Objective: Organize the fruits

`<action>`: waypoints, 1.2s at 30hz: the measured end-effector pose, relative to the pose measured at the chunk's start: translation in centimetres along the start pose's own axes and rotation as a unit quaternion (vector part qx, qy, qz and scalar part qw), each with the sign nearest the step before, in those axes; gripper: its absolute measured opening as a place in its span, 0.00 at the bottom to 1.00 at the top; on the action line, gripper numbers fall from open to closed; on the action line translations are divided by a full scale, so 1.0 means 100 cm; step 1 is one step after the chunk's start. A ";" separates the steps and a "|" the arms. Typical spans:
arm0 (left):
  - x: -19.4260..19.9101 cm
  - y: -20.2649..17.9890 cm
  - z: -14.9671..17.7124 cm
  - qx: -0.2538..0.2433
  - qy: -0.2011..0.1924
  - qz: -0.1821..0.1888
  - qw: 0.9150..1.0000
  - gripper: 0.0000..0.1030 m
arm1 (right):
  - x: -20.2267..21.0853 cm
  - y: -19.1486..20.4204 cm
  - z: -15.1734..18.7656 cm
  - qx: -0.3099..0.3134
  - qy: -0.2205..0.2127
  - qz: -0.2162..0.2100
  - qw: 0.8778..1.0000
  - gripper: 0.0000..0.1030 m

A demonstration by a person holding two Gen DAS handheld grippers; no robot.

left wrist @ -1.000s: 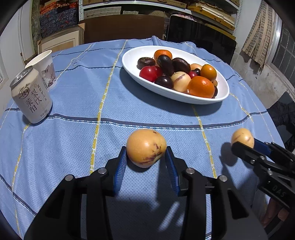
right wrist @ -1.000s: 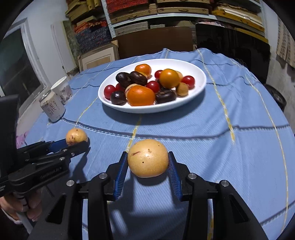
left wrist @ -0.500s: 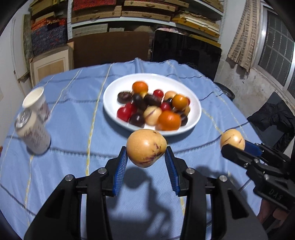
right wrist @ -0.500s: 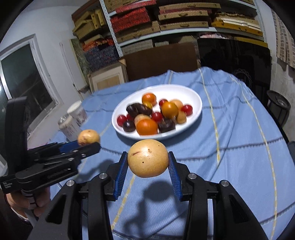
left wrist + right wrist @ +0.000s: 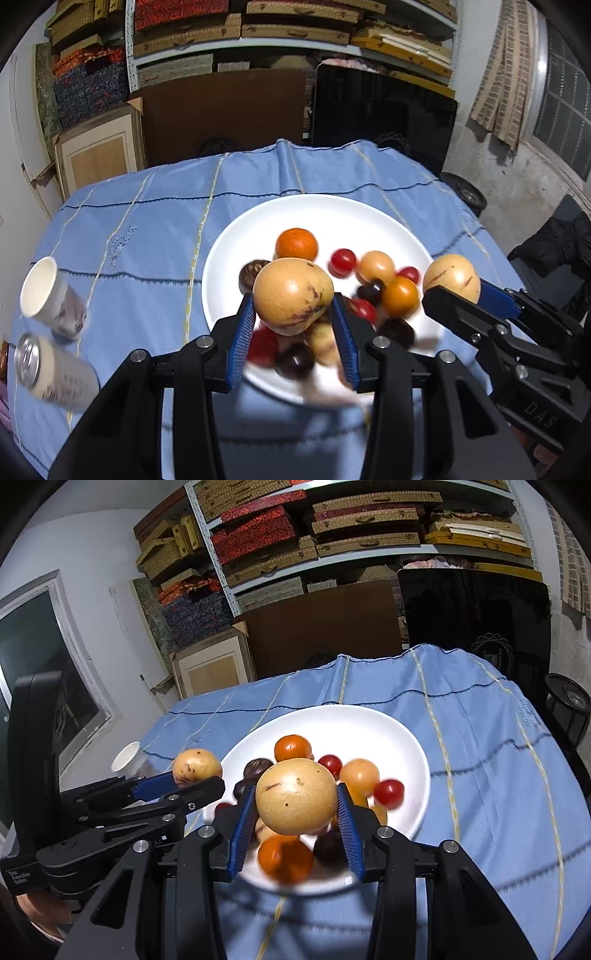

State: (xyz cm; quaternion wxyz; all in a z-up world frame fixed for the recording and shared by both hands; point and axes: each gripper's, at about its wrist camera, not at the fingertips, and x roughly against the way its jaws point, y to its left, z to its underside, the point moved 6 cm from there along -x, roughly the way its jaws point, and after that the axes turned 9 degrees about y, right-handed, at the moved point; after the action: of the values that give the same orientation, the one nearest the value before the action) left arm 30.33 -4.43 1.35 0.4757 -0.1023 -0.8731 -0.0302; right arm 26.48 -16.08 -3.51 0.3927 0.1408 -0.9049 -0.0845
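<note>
Hand-held gripper (image 5: 293, 325) over blurred plate (image 5: 236, 251) fruit

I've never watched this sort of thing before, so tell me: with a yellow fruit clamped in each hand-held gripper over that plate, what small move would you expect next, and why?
Probably lower both and let go. The left hand-held gripper and right hand-held gripper each grip a yellow fruit above the white plate, where the other fruit is already piled.
</note>
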 end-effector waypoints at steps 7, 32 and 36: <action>-0.050 0.012 -0.019 0.015 0.037 -0.008 0.999 0.40 | -0.047 -0.008 -0.017 0.015 0.028 0.044 0.999 0.43; 0.044 -0.017 0.040 0.007 -0.016 -0.022 1.000 0.90 | 0.059 -0.003 0.041 0.009 -0.027 0.061 0.998 0.74; 0.064 -0.016 0.070 0.017 -0.015 -0.023 0.999 0.92 | 0.078 -0.001 0.068 -0.001 -0.025 0.063 0.998 0.87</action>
State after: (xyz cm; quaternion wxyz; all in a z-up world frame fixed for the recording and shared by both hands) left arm 20.86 -4.00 2.91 0.4630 -0.0747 -0.8829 -0.0241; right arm 16.45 -18.39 -2.76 0.3749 0.0807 -0.9213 -0.0639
